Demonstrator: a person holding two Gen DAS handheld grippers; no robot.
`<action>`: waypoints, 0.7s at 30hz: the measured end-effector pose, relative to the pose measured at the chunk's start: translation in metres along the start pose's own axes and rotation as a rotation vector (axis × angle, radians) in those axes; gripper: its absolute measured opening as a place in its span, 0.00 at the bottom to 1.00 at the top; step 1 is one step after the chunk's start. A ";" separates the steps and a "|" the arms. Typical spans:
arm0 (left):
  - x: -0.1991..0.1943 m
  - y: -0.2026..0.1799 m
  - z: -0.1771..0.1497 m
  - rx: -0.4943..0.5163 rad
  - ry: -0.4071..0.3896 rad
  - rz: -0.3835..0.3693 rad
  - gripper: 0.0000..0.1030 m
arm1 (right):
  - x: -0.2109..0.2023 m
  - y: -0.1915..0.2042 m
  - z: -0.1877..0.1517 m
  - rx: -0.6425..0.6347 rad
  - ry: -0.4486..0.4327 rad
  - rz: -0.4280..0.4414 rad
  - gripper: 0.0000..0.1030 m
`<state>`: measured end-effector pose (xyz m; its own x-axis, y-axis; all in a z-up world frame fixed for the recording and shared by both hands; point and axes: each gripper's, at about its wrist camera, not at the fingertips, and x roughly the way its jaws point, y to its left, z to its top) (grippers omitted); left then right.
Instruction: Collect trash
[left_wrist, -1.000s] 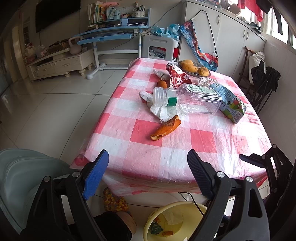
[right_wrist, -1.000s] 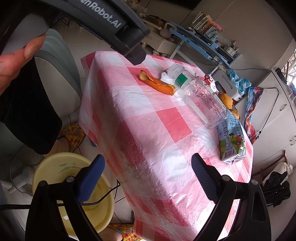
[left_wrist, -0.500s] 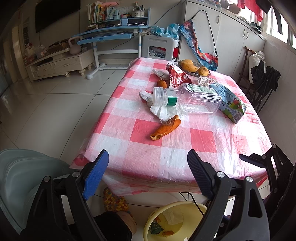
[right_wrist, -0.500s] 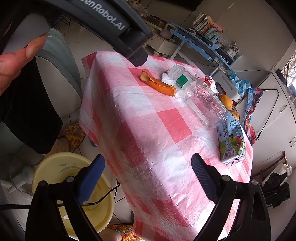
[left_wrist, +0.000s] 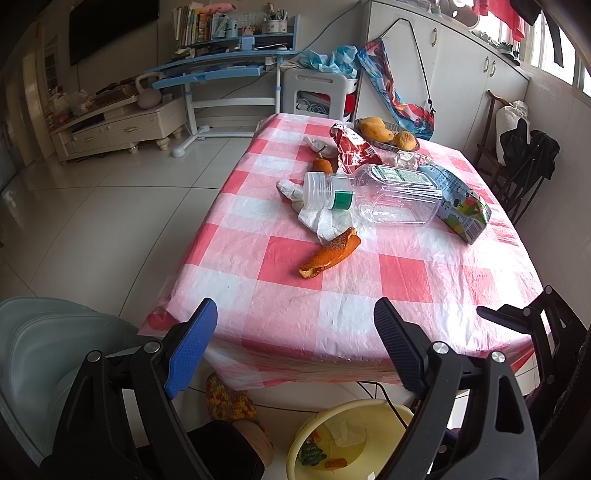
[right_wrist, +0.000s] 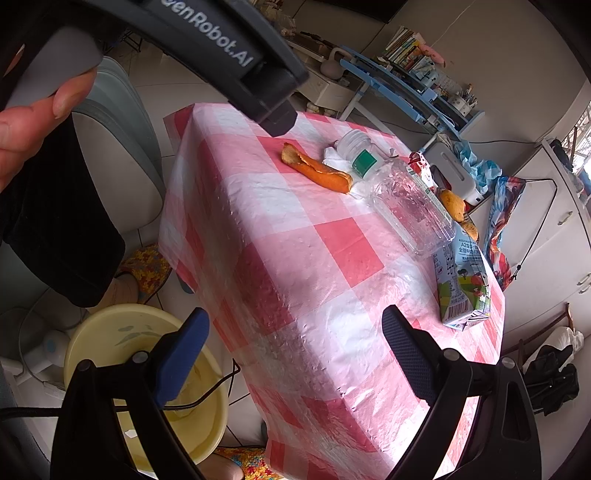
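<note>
Left wrist view: from the counter's near edge, tilted down, facing 12 o'clock.
Right wrist view: off its corner, facing 1 o'clock.
Shared: counter top, orange peel, yellow basin.

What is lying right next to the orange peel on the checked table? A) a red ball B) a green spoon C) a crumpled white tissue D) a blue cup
C: the curled orange peel touches a crumpled white tissue under the clear plastic bottle's neck.
</note>
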<state>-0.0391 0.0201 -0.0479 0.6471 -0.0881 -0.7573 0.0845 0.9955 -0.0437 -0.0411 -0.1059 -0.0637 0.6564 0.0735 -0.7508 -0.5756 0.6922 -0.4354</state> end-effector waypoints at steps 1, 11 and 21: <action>0.000 0.000 0.000 0.000 0.000 0.000 0.81 | 0.000 0.000 0.000 0.000 0.000 0.000 0.88; 0.000 0.000 0.000 0.001 0.001 0.000 0.81 | 0.000 0.000 0.000 0.000 -0.001 -0.001 0.88; 0.000 0.000 0.000 0.001 0.002 0.001 0.81 | 0.000 0.000 0.000 0.001 -0.001 -0.002 0.88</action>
<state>-0.0386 0.0198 -0.0480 0.6460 -0.0874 -0.7583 0.0847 0.9955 -0.0426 -0.0413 -0.1058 -0.0637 0.6578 0.0730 -0.7496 -0.5741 0.6928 -0.4363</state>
